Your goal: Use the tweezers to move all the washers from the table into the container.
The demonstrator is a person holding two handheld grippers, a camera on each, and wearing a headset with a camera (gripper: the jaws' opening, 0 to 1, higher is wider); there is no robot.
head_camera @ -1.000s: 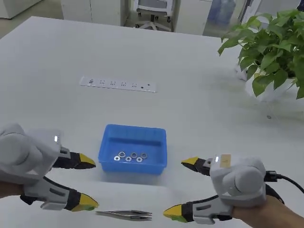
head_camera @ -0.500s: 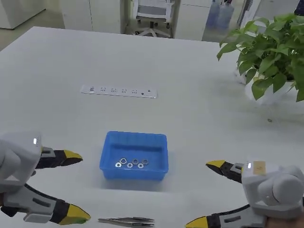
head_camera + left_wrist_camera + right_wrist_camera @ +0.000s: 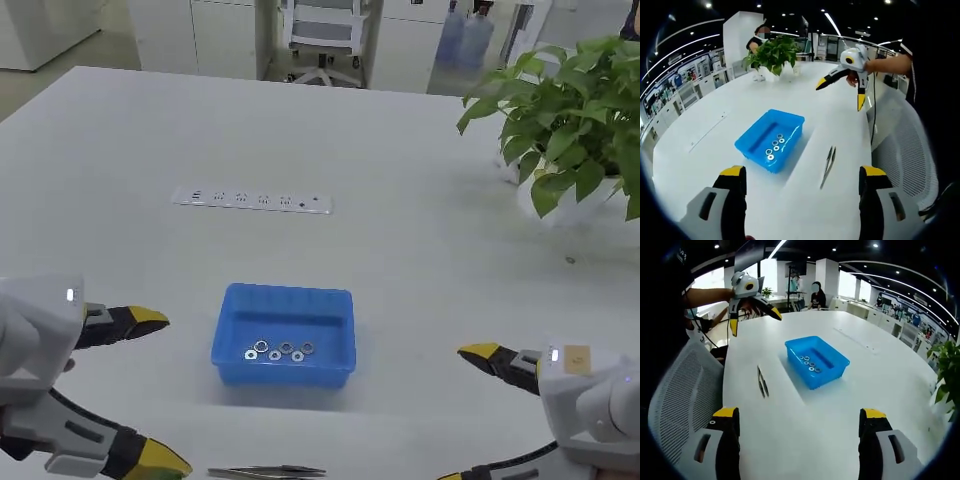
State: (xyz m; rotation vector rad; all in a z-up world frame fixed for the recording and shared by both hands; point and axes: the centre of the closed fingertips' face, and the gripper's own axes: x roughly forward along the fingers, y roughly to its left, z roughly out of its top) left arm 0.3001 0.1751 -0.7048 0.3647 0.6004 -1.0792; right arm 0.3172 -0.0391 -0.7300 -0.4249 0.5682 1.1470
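A blue container (image 3: 285,293) sits on the white table with several washers (image 3: 278,350) lying inside it. The same container (image 3: 756,151) (image 3: 829,377) and its washers (image 3: 774,147) (image 3: 810,364) appear in both gripper views. Metal tweezers (image 3: 265,470) (image 3: 828,165) (image 3: 761,381) lie flat on the table on the near side of the container, untouched. To the container's left my left gripper (image 3: 170,392) (image 3: 801,171) (image 3: 756,325) is open and holds nothing. My right gripper (image 3: 458,415) (image 3: 799,412) (image 3: 840,97) is open and holds nothing on the right.
A white power strip (image 3: 250,200) lies beyond the container. A potted green plant (image 3: 570,110) stands at the far right. An office chair (image 3: 320,30) is past the far edge. A mesh chair (image 3: 685,385) stands by the near edge.
Both grippers have drawn back and apart, away from the container and the tweezers. The head camera has tilted up a little. The tweezers and container lie where they were.
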